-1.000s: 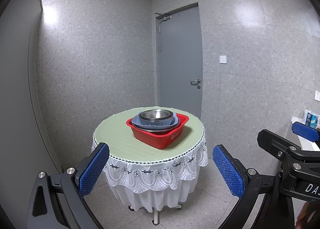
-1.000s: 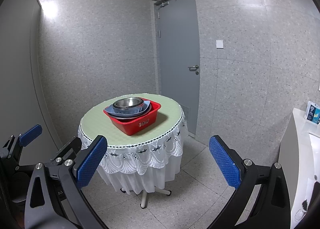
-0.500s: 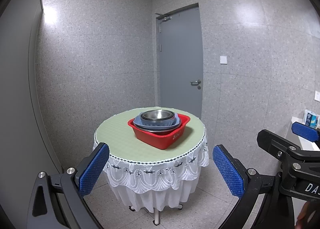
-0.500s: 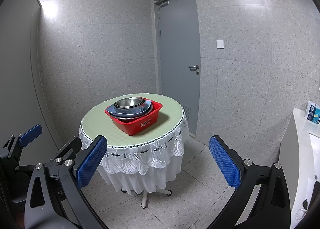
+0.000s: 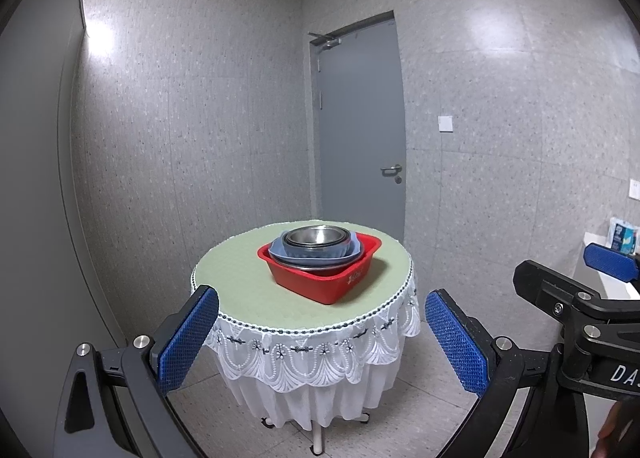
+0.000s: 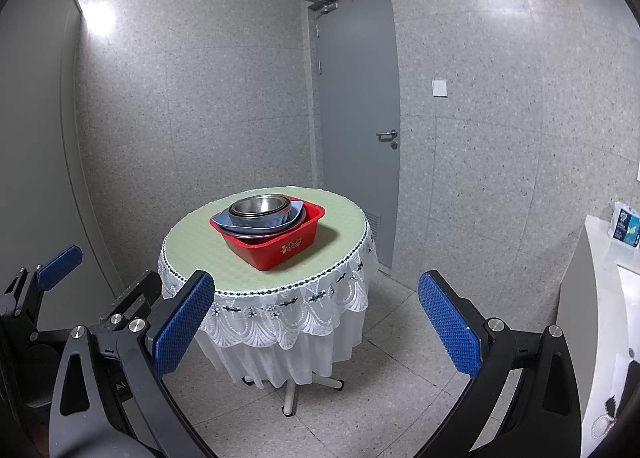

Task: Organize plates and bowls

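A red plastic basin (image 5: 320, 282) (image 6: 276, 246) stands on a round table (image 5: 240, 290) (image 6: 200, 254) with a green top and white lace skirt. In the basin sits a stack of blue-grey dishes (image 5: 312, 256) (image 6: 256, 221) with steel bowls (image 5: 316, 236) (image 6: 258, 205) nested on top. My left gripper (image 5: 320, 334) is open and empty, well short of the table. My right gripper (image 6: 316, 322) is open and empty, also short of the table. Each gripper shows at the edge of the other's view.
A grey door (image 5: 360, 129) is shut behind the table. A white counter (image 6: 600, 298) with a tissue pack (image 6: 626, 223) is at the right. Tiled floor (image 6: 380, 398) lies between me and the table.
The table and basin have shifted slightly right and a little nearer in both views; both grippers stay open.
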`<state>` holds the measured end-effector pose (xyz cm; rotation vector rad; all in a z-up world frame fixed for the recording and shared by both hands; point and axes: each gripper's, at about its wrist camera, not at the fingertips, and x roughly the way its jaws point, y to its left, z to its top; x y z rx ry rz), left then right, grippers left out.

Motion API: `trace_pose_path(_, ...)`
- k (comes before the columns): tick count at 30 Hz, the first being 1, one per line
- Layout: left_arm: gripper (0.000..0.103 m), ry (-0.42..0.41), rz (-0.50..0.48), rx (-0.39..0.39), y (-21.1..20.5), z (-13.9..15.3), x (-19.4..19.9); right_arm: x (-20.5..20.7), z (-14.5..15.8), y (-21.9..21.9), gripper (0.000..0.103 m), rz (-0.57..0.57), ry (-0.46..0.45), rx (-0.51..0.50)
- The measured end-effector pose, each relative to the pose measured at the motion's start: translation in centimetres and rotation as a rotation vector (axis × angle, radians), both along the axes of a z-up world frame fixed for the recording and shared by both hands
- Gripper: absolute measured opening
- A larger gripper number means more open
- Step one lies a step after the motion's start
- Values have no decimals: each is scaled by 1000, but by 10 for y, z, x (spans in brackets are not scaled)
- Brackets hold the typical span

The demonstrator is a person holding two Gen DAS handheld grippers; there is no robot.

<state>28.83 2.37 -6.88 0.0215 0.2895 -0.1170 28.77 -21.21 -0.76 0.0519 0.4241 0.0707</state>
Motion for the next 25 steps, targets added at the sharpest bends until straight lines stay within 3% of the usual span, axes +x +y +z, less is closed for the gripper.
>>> trace_pose_path(25,102,-12,-4,-8,8,0,-3,-7,3,10,103,-3,-17,-8)
